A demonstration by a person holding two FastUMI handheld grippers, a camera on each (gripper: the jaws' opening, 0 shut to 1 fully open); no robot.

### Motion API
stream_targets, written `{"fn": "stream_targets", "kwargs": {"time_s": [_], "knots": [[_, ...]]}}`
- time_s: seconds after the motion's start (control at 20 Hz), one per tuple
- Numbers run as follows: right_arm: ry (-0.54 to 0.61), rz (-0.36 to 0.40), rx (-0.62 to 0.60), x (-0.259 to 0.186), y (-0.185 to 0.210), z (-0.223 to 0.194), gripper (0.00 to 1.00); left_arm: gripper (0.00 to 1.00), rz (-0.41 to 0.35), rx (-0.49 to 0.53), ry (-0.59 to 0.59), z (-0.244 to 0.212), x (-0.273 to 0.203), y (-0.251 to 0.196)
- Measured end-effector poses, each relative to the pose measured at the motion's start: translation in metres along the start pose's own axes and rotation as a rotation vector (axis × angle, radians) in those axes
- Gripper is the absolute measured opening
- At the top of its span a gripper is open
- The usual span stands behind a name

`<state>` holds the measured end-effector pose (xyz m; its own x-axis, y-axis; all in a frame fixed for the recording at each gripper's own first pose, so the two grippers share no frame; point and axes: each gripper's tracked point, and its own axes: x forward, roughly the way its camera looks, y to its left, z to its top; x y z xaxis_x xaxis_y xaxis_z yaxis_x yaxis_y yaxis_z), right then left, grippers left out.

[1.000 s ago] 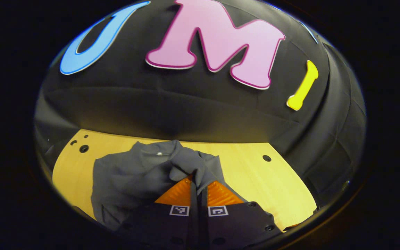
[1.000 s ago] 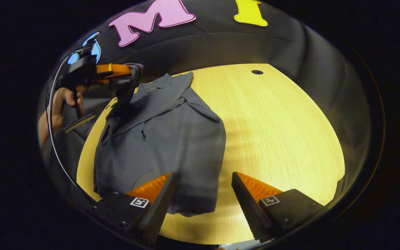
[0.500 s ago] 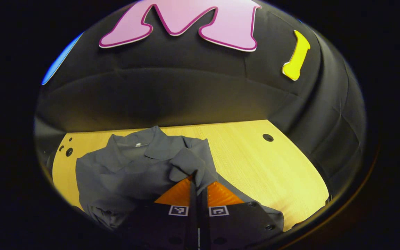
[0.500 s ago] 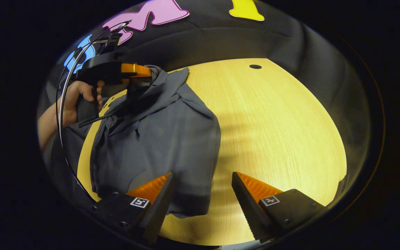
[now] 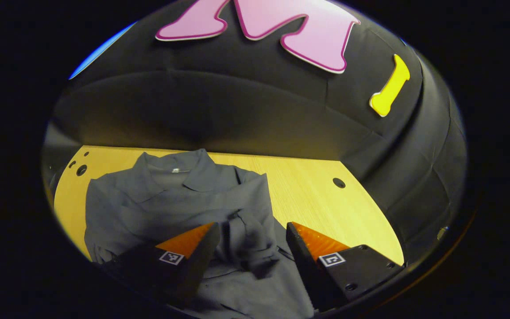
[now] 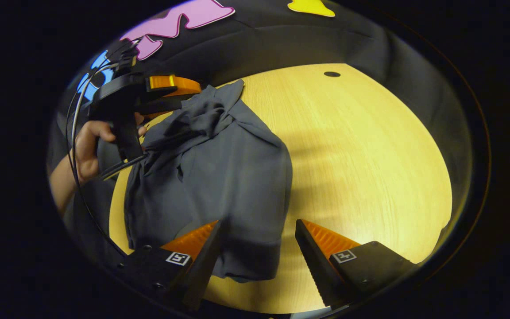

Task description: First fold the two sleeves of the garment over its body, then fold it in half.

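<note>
A dark grey collared shirt (image 5: pixel 171 199) lies flat on the wooden table (image 5: pixel 317 199), collar toward the wall. One sleeve (image 5: pixel 248 230) rests crumpled on the shirt's body, in the gap between the fingers of my open left gripper (image 5: pixel 250 243), which grips nothing. In the right gripper view the shirt (image 6: pixel 219 177) spreads over the table's left half, and the left gripper (image 6: pixel 193 93), held by a hand (image 6: pixel 84 148), hovers just above the crumpled sleeve (image 6: pixel 202 117) near the collar. My right gripper (image 6: pixel 257 248) stands open above the shirt's hem corner, holding nothing.
Bare table (image 6: pixel 361 155) stretches to the right of the shirt. One round hole (image 6: pixel 331 74) sits near the table's far edge, and other holes (image 5: pixel 81 169) mark the far left corner. A cable (image 6: pixel 75 146) loops from the left gripper. Black cloth walls close in behind.
My left gripper has opened and let go of the sleeve, which now lies bunched on the shirt's body. The right gripper has stayed open and has barely moved.
</note>
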<state>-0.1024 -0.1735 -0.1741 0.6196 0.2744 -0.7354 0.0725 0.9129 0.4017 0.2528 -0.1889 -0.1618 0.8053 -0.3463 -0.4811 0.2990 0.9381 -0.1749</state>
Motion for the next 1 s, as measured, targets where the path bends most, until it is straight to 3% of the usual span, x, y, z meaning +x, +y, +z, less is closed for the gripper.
{"fn": "stream_targets", "kwargs": {"time_s": [0.15, 0.4, 0.55, 0.8, 1.0], "knots": [[0.0, -0.001, 0.007, -0.003, -0.001, 0.0, 0.99, 0.96, -0.003, -0.012, -0.049, -0.001, -0.049, 0.01], [0.034, -0.019, -0.027, 0.001, -0.002, -0.006, 0.99, 0.96, 0.129, 0.003, -0.064, -0.049, -0.132, 0.068], [0.075, -0.025, -0.062, 0.003, -0.003, -0.013, 0.99, 0.96, 0.246, 0.014, 0.007, -0.102, -0.169, 0.117], [0.138, -0.025, -0.112, 0.004, 0.002, -0.024, 0.99, 0.96, 0.4, -0.057, 0.097, -0.169, -0.225, 0.181], [0.172, -0.011, -0.128, 0.003, 0.009, -0.03, 0.99, 0.96, 0.445, -0.082, 0.165, -0.215, -0.256, 0.198]]}}
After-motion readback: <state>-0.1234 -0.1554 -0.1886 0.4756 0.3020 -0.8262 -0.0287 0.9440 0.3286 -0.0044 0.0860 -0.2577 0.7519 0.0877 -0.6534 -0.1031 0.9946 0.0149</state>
